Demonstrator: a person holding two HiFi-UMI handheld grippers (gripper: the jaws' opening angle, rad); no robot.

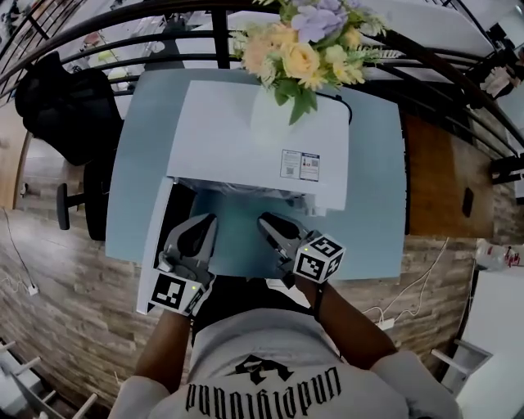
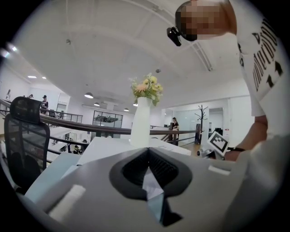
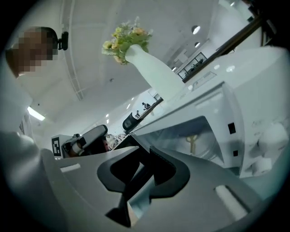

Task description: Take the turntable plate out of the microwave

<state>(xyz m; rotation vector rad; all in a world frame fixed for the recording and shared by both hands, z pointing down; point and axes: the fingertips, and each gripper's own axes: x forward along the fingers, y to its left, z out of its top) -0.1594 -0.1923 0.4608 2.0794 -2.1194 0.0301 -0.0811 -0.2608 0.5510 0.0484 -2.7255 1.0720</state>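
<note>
A white microwave [image 1: 262, 139] stands on a pale blue table [image 1: 377, 164], with its door [image 1: 157, 245] swung open to the left. Both grippers hang in front of the opening, apart from it. My left gripper [image 1: 205, 219] is shut and holds nothing [image 2: 148, 149]. My right gripper [image 1: 264, 218] has its jaws a narrow gap apart, with nothing between them [image 3: 144, 148]. The right gripper view looks into the lit cavity [image 3: 204, 131], where a small pale hub [image 3: 192, 142] shows low down. I cannot make out the glass turntable plate itself.
A white vase [image 1: 274, 114] of flowers [image 1: 307, 49] stands on top of the microwave. A black office chair [image 1: 65, 106] is left of the table, and a dark railing [image 1: 164, 12] runs behind it. The person's torso is close to the table's near edge.
</note>
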